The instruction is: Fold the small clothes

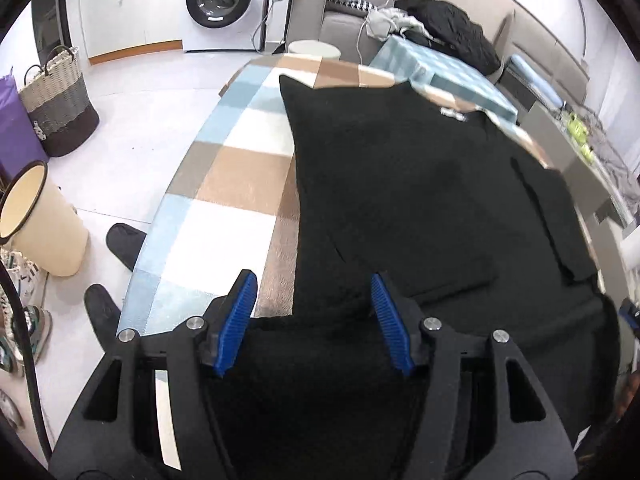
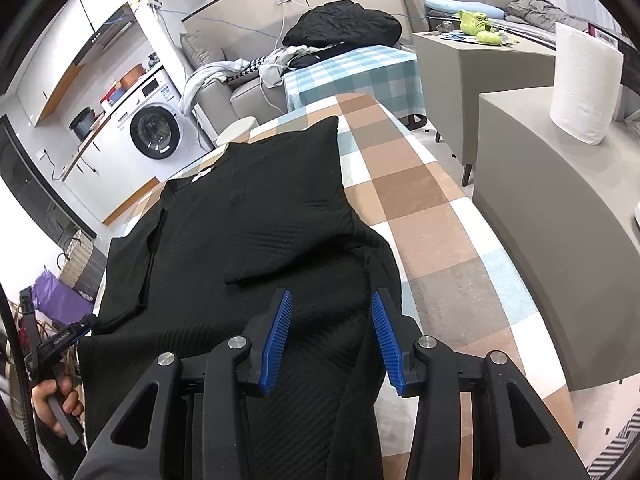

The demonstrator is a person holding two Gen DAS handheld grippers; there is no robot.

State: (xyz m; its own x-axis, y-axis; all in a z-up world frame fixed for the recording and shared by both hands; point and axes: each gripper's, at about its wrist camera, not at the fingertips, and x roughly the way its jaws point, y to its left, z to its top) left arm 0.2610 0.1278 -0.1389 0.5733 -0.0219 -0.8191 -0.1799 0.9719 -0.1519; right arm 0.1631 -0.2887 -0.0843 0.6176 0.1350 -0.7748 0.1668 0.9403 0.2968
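Observation:
A black knitted sweater (image 1: 400, 184) lies flat on the table under a checked cloth (image 1: 240, 184), collar at the far end and both sleeves folded in over the body. My left gripper (image 1: 312, 280) hovers over the near left corner of the hem, blue pads apart, with fabric below them and nothing pinched. My right gripper (image 2: 331, 296) stands over the near right edge of the sweater (image 2: 248, 208), where a ridge of cloth runs between the spread pads without being squeezed. In the right wrist view, a hand (image 2: 52, 400) holds the left gripper (image 2: 86, 322) at the sweater's left edge.
Bare checked cloth (image 2: 420, 208) lies right of the sweater. Grey cabinets (image 2: 540, 216) stand close on the right, with a paper roll (image 2: 584, 80). A sofa with piled clothes (image 2: 340, 24), a washing machine (image 1: 220, 0), a woven basket (image 1: 56, 104) and a cream bin (image 1: 44, 220) surround the table.

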